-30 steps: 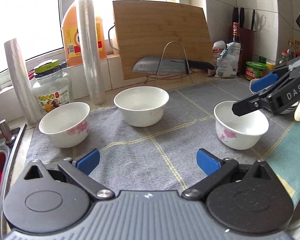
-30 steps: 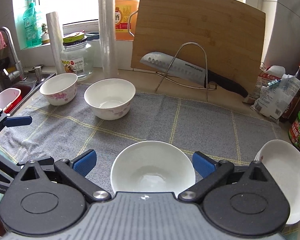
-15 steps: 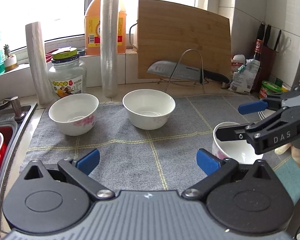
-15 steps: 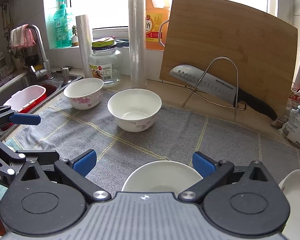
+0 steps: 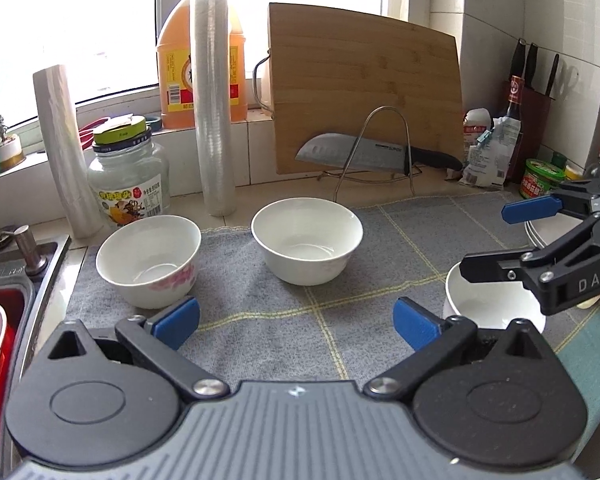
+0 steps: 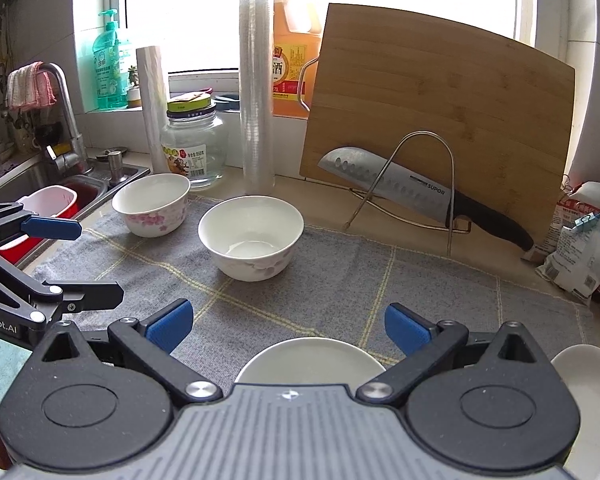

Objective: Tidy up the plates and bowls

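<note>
both claws have drawn back and risen since the earlier frames: the near bowl [image 6: 310, 358], once fully between the right claw's [image 6: 286, 328] fingers, now shows only its far rim, low under that claw. read from this, the right claw has backed off without taking the bowl, or is resetting its approach, so no stacking has begun.

three bowls sit apart on the grey checked towel [image 5: 260, 304] covering the counter [image 5: 380, 188]: a pink-flowered bowl [image 5: 150, 260] on the left near the sink [image 6: 40, 184], a plain white bowl [image 5: 307, 250] in the middle, and the near bowl on the right, which in the left view lies partly behind the right claw. white plates [image 6: 588, 396] lie at the far right, mostly cut off.

the left claw [image 5: 296, 322] hangs level above the towel's front edge, blue pads spread wide and holding nothing, pointed between the two far bowls. the right claw is likewise spread wide and empty, level, its pads above and either side of the near bowl, not touching it.
</note>
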### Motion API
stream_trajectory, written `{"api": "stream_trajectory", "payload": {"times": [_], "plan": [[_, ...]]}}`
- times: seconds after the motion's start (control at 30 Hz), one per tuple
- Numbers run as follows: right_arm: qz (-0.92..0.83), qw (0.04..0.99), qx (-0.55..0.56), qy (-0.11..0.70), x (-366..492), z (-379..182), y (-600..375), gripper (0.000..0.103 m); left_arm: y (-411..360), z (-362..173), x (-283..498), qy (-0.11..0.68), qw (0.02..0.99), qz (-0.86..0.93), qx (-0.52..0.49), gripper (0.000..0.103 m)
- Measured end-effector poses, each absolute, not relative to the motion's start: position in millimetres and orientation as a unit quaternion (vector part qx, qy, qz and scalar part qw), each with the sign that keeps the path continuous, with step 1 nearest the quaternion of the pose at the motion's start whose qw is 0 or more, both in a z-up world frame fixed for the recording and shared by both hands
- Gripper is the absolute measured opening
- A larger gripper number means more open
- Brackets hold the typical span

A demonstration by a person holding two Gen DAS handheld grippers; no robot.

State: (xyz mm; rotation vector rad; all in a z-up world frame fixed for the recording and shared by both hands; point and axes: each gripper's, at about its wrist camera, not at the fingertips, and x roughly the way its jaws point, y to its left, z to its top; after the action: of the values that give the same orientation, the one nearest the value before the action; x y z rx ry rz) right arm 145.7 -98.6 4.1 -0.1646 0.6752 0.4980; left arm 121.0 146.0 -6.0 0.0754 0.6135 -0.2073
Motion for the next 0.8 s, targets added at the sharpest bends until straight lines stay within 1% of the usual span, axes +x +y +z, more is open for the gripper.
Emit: {"api": "stream_trajectory", "payload": {"times": [0.13, 0.2, 0.3, 0.5, 0.73, 0.8], "plan": [[0.231, 0.914, -0.073, 0.326, 148.1, 10.4, -84.1, 0.103, 149.9, -0.2, 123.3, 0.260, 0.959, -0.067, 0.091, 0.102], [0.227, 0.915, -0.082, 0.322, 149.5, 12.0, -74.9, 0.103, 155.6, 3.9, 126.6, 0.249, 0.960, -0.075, 0.100, 0.102], [0.227, 0.914, -0.089, 0.325, 155.3, 10.5, -61.4, 0.103, 167.1, 7.8, 140.4, 0.269, 0.954, -0.111, 0.077, 0.102], [0.227, 0.907, -0.103, 0.339, 171.4, -0.6, -41.0, 0.103, 176.6, 8.6, 174.2, 0.295, 0.944, -0.133, 0.068, 0.102], [0.233, 0.899, -0.119, 0.351, 196.0, -13.8, -25.4, 0.103, 173.3, 1.3, 236.4, 0.366, 0.914, -0.174, 0.028, 0.102], [0.234, 0.896, -0.127, 0.355, 202.3, -18.7, -22.0, 0.103, 171.5, -0.2, 251.2, 0.372, 0.910, -0.181, 0.017, 0.102]]}}
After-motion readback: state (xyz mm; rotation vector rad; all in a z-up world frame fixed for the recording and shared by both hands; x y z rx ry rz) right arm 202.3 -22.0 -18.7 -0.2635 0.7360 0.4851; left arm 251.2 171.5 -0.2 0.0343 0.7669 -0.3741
